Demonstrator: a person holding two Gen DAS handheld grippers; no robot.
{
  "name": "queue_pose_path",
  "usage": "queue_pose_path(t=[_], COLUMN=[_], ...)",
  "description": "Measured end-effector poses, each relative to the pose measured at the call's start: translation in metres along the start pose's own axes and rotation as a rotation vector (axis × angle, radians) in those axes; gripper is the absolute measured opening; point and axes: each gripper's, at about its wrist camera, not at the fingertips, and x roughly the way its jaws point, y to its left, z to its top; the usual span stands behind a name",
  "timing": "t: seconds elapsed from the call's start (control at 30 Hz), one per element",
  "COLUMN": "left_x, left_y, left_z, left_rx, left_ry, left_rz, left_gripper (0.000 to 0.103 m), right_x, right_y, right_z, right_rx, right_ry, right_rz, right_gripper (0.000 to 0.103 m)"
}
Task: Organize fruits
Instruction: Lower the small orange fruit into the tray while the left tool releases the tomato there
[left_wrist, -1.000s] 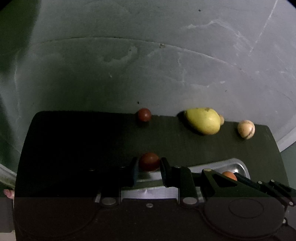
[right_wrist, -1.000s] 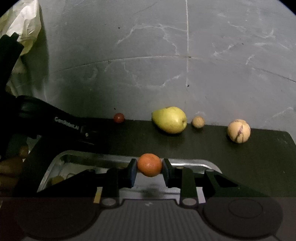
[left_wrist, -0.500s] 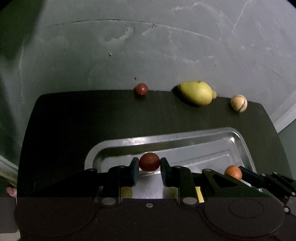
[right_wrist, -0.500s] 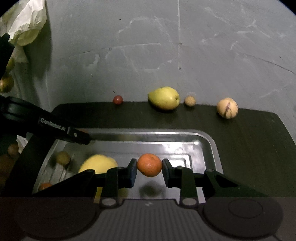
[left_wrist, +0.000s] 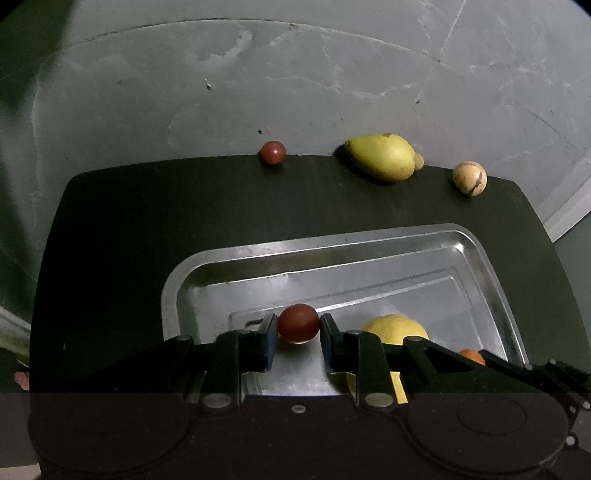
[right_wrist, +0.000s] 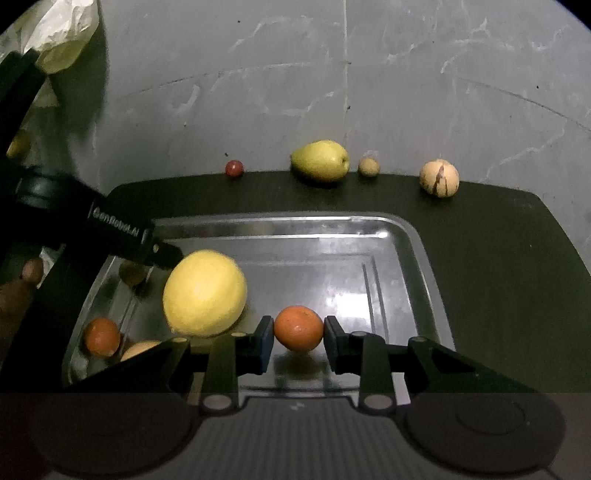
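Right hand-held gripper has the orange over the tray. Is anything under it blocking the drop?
Nothing visible does. The orange in the right hand-held gripper hangs over bare metal of the tray. The large yellow fruit sits close on its left, apart.

Dark red round fruit (left_wrist: 298, 324) and orange mandarin (right_wrist: 298, 328) at lower centre, above a steel tray (right_wrist: 413, 236) holding a large yellow lemon (right_wrist: 205, 293); green pear (right_wrist: 320, 160) and striped pale melon (right_wrist: 439, 178) along the top.

Pear (left_wrist: 382, 158) hides most of the small nut (left_wrist: 419, 161).
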Motion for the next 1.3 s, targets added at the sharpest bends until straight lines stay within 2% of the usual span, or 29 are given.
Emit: queue_pose_path(t=[0.87, 1.03, 1.13, 1.27, 1.3], left_x=[0.012, 0.012, 0.012, 0.005, 0.003], left_y=[-0.004, -0.004, -0.005, -0.008, -0.008], left_z=[-0.004, -0.004, -0.004, -0.005, -0.005], left_rx=[0.04, 0.047, 0.052, 0.064, 0.069], left_ry=[0.039, 0.044, 0.054, 0.056, 0.054], left_rz=[0.008, 0.004, 0.001, -0.011, -0.009], left_gripper=[0.027, 0.028, 0.031, 0.046, 0.047], right_x=[-0.004, -0.003, -0.005, -0.01, -0.011], right_y=[0.012, 0.008, 0.006, 0.006, 0.005], right_z=[-0.009, -0.01, -0.011, -0.013, -0.013], right_rx=[0.032, 0.032, 0.035, 0.039, 0.038], right_ry=[0.022, 0.02, 0.02, 0.012, 0.01], right_rz=[-0.008, -0.004, -0.003, -0.006, -0.005], right_gripper=[0.033, 0.04, 0.041, 0.047, 0.049])
